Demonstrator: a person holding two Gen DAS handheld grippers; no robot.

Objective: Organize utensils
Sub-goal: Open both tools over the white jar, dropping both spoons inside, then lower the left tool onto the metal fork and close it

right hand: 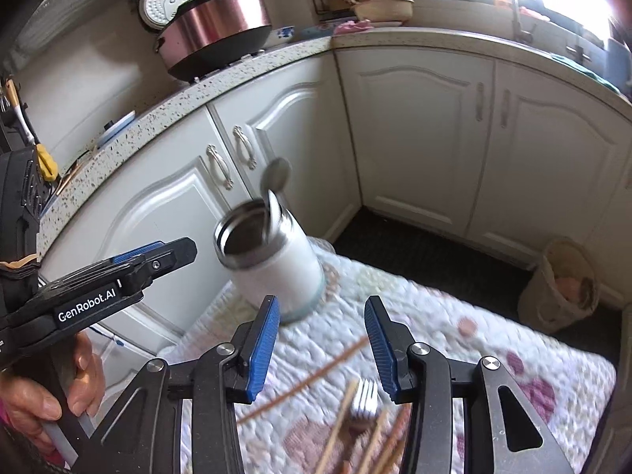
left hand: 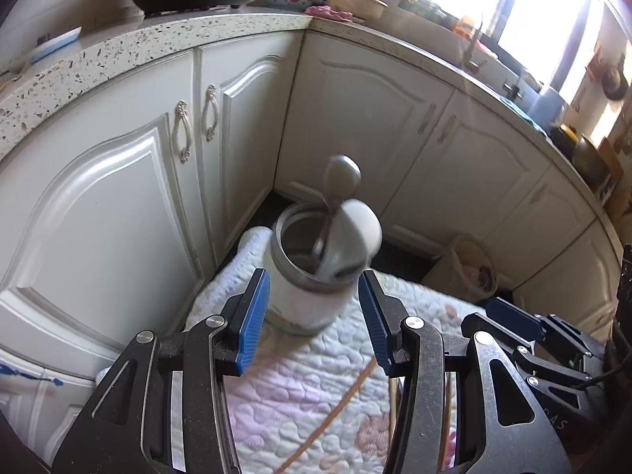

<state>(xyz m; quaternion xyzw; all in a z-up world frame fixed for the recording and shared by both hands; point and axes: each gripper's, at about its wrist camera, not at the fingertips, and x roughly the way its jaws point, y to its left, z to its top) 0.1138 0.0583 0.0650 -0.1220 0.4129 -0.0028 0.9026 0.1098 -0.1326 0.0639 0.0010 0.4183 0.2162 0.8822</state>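
A white cup with a steel rim [left hand: 306, 276] stands on a quilted cloth [left hand: 316, 395]. It holds a metal spoon [left hand: 339, 181] and a white spoon [left hand: 361, 229], bowls up. My left gripper [left hand: 314, 320] is open, its blue pads on either side of the cup, not touching. My right gripper [right hand: 322, 343] is open and empty, just short of the cup [right hand: 272, 264]. Below it lie a metal fork [right hand: 365, 401] and several wooden chopsticks [right hand: 308, 379] on the cloth. The left gripper [right hand: 158, 252] shows in the right wrist view too.
White cabinet doors [left hand: 118, 197] and a speckled countertop [left hand: 158, 39] wrap around behind the cloth. A rice cooker [right hand: 217, 19] stands on the counter. A bag [right hand: 565, 288] sits on the dark floor at right. The right gripper [left hand: 513, 316] shows at the left view's right edge.
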